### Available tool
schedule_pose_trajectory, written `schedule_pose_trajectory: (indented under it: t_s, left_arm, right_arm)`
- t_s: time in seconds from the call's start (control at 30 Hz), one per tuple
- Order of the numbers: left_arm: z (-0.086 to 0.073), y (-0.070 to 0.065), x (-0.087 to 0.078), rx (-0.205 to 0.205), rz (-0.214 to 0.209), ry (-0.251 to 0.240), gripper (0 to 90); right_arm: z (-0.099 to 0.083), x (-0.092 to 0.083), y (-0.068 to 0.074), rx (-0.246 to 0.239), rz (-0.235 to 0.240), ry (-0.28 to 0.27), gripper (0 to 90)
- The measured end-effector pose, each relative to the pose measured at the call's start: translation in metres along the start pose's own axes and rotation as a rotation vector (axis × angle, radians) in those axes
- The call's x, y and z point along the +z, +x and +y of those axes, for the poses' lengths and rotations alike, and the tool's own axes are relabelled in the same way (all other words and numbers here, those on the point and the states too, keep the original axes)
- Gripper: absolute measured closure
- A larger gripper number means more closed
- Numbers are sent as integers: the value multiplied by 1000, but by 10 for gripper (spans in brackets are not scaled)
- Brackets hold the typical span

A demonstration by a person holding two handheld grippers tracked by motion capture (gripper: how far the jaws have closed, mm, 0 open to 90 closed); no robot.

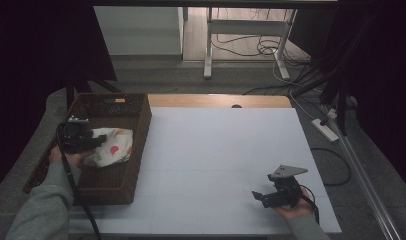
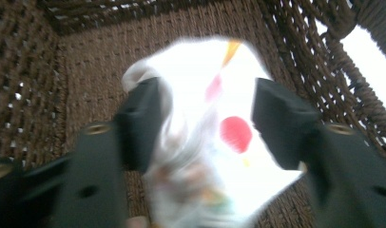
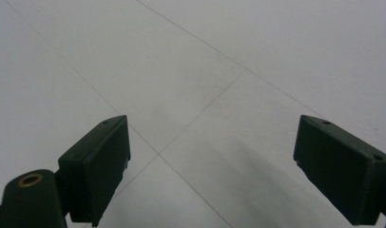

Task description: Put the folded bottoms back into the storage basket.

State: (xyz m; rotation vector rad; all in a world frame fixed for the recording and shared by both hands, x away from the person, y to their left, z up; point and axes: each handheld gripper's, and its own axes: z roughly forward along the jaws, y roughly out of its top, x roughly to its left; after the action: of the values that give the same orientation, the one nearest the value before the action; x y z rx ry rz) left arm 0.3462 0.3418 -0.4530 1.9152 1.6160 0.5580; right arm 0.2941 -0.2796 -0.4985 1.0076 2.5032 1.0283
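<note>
A white cloth item with red and orange prints point(image 1: 112, 147) lies in the brown wicker basket point(image 1: 136, 150) at the table's left. My left gripper point(image 1: 95, 142) reaches over the basket from the left. In the left gripper view its jaws stand apart with the cloth point(image 2: 200, 66) between them, blurred and loose; the left gripper point(image 2: 205, 111) is open. My right gripper point(image 1: 258, 196) rests low over the white table point(image 1: 216, 145) at the front right. The right gripper point(image 3: 212, 152) is open wide over the bare table surface point(image 3: 181, 57), nothing between its fingers.
The basket's woven walls point(image 2: 77, 52) close in around the cloth on all sides. Behind the table a desk frame point(image 1: 209, 45) and cables point(image 1: 271, 47) stand on the floor. A power strip point(image 1: 327, 130) lies off the right edge.
</note>
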Motion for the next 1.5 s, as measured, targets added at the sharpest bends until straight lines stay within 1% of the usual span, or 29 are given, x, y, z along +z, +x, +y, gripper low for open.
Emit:
schedule_pose_trajectory:
  t_s: [0.03, 0.13, 0.33, 0.47, 0.53, 0.57, 0.6, 0.8, 0.83, 0.87, 1.03, 1.17, 1.3, 1.37, 1.43, 1.5]
  left_arm:
    - [0, 0, -2, 0, 4, -5, 364]
    - [-1, 1, -7, 3, -14, -17, 346]
    - [-4, 0, -15, 11, -57, -32, 343]
    - [-5, -3, -20, 20, -87, -41, 338]
    - [-6, -6, -23, 26, -110, -52, 335]
    - [-6, -9, -27, 34, -135, -62, 335]
    - [-6, -9, -27, 34, -135, -62, 335]
    - [-10, -25, -36, 65, -198, -73, 337]
    - [-12, -31, -39, 79, -219, -74, 337]
    - [-12, -31, -39, 79, -219, -74, 334]
    - [-15, -48, -44, 113, -263, -81, 321]
    - [-16, -58, -47, 127, -288, -84, 317]
    - [-18, -66, -52, 135, -300, -91, 313]
    - [-19, -71, -55, 137, -304, -101, 306]
    - [-21, -75, -57, 138, -317, -114, 305]
    - [-23, -81, -58, 147, -331, -116, 305]
  right_arm:
    - [0, 0, 0, 0, 0, 0, 122]
    - [0, 0, 0, 0, 0, 0, 122]
    - [0, 0, 0, 0, 0, 0, 122]
    - [0, 1, 0, 1, 0, 1, 122]
    - [0, 1, 0, 0, 0, 1, 122]
    - [0, 0, 0, 1, 0, 0, 122]
    - [0, 0, 0, 1, 0, 0, 122]
    - [0, 0, 0, 1, -1, 0, 122]
    - [0, 0, 0, 1, -1, 1, 122]
    - [0, 0, 0, 1, -1, 1, 122]
    - [0, 0, 0, 1, -2, 0, 122]
    - [0, 0, 0, 1, -1, 0, 122]
    - [0, 0, 0, 1, -1, 3, 122]
    - [0, 0, 0, 1, 0, 1, 122]
    - [0, 0, 0, 1, 2, 0, 122]
    - [0, 0, 0, 1, 2, 1, 122]
